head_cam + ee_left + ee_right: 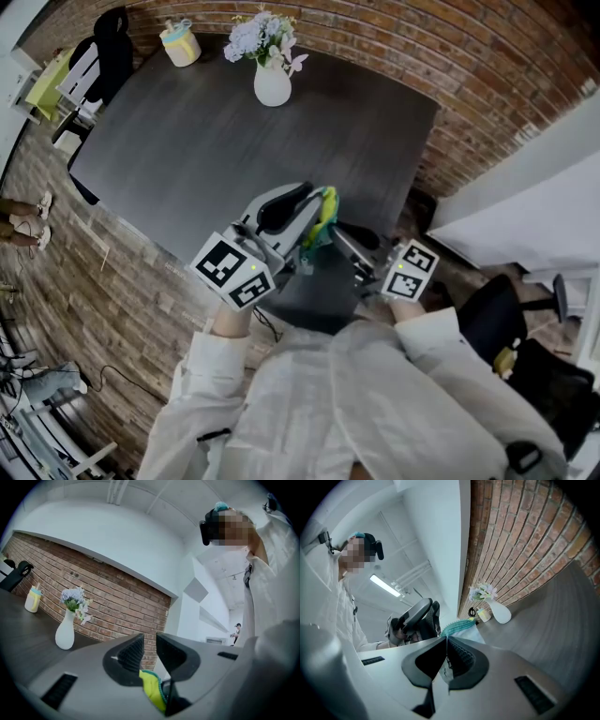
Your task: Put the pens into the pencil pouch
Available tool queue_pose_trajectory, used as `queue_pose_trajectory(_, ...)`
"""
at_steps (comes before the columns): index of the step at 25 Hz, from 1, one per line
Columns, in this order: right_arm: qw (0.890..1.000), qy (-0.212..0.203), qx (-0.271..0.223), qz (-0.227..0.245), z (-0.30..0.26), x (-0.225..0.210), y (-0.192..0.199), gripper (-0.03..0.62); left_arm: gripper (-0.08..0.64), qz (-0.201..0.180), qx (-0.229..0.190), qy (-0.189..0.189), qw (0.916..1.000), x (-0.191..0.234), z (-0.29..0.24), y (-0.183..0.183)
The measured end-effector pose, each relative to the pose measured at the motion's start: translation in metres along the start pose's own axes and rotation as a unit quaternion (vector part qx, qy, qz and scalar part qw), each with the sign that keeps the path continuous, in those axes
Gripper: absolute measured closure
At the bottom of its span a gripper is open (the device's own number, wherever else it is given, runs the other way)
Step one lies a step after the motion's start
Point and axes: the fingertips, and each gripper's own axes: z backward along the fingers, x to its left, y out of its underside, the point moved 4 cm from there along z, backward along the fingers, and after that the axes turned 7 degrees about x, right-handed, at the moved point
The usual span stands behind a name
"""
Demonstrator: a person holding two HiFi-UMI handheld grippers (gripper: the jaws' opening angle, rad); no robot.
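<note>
A yellow-green pencil pouch (325, 217) with a teal zipper edge hangs over the near edge of the dark table (234, 141). My left gripper (314, 208) is shut on it. In the left gripper view the pouch (152, 690) sits deep between the jaws, whose tips (150, 649) stand a little apart. My right gripper (343, 234) points at the pouch from the right. Its jaws (446, 641) are shut on a thin pale zipper pull (443, 671). The teal zipper edge (459, 626) runs from there to the left gripper (421, 617). No pen shows in any view.
A white vase of flowers (272, 82) and a yellow cup (180, 44) stand at the table's far side. Chairs (98, 61) are at the far left. A black office chair (497, 323) stands at the right. A brick wall (469, 75) runs behind the table.
</note>
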Motion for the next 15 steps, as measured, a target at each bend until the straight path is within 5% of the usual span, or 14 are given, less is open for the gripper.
queue_pose_trajectory(10,0.999,0.007,0.013,0.041,0.006,-0.002,-0.017,0.583,0.495,0.013,0.012,-0.020,0.9996,0.005,0.013,0.012)
queue_pose_trajectory(15,0.995,0.011,0.059,0.077,0.001,-0.003,-0.022,0.581,0.495,0.023,0.027,-0.033,0.9988,0.004,0.021,0.030)
